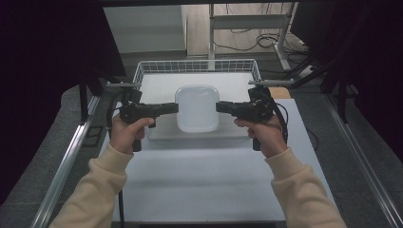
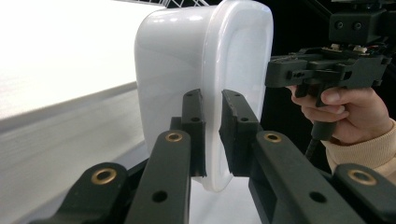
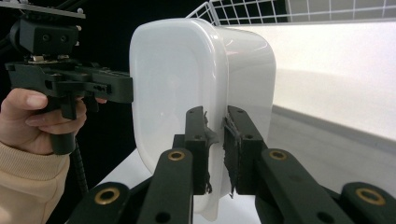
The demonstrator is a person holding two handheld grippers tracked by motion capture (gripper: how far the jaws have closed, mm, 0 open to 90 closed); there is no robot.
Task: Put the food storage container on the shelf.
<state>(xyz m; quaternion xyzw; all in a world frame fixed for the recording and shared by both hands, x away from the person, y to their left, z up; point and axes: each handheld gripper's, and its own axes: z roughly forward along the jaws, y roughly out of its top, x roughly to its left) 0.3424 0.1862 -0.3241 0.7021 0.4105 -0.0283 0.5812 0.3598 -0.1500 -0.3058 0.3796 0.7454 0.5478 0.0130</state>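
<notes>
A white rounded-square plastic tub is held between both grippers, open side up, just over a pale flat slab. My left gripper comes in from the left and is shut on the tub's left rim. In the left gripper view its jaws pinch the rim of the tub. My right gripper is shut on the opposite rim. The right gripper view shows the worn pads of my right gripper pressing on the wall of the tub.
A white wire basket stands at the back of the white table, just behind the slab. Metal rails run along both table sides. Desk legs and cables lie on the floor beyond.
</notes>
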